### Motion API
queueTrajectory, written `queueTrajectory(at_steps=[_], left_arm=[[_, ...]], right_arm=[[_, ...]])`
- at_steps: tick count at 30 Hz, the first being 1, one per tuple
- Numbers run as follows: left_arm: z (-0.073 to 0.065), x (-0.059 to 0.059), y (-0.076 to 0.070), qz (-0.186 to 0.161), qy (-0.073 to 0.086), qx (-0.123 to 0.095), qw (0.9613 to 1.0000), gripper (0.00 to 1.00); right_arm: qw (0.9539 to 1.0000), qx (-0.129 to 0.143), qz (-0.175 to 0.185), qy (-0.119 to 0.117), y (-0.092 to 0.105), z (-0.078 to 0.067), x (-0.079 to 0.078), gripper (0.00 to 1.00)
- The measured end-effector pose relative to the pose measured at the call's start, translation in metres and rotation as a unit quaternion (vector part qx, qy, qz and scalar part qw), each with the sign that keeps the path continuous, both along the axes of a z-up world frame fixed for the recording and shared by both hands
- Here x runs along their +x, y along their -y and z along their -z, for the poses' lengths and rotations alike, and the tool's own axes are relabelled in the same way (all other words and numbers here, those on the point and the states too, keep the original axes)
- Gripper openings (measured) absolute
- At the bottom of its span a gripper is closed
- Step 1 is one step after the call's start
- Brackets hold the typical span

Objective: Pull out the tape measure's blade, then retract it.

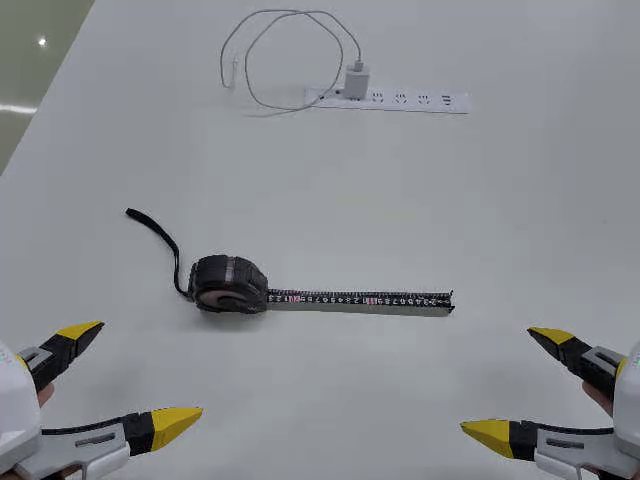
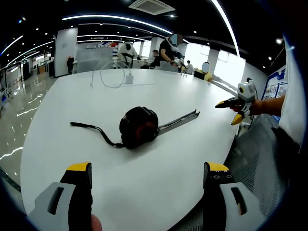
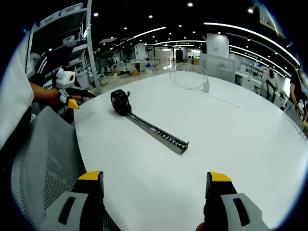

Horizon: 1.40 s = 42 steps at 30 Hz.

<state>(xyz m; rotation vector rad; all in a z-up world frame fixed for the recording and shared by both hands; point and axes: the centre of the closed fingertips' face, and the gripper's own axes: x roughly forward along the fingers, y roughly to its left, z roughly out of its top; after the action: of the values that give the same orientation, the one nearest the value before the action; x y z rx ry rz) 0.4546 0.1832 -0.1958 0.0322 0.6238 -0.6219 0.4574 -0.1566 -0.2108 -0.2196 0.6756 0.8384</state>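
A black tape measure lies on the white table, its blade pulled out to the right and flat on the surface; a black wrist strap trails to its left. The case and blade lie ahead of my left gripper, which is open and holds nothing. My right gripper is open too, with the blade's hook end and the case ahead of it. In the head view the left gripper is at bottom left, the right gripper at bottom right, both apart from the tape.
A white power strip with a charger and a looped white cable lies at the far side of the table. The table's near edge runs just below the grippers. A mesh chair stands by that edge.
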Motion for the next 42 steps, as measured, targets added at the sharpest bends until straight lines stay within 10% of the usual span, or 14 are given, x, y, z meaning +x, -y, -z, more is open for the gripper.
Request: queueTrajectory(at_steps=[42], left_arm=[[0.005,0.055,0.052,-0.012,0.006,-0.036,0.9993,0.9]], right_arm=[[1.0,0.0,0.0,-0.003,0.0,0.001,0.005,0.85]])
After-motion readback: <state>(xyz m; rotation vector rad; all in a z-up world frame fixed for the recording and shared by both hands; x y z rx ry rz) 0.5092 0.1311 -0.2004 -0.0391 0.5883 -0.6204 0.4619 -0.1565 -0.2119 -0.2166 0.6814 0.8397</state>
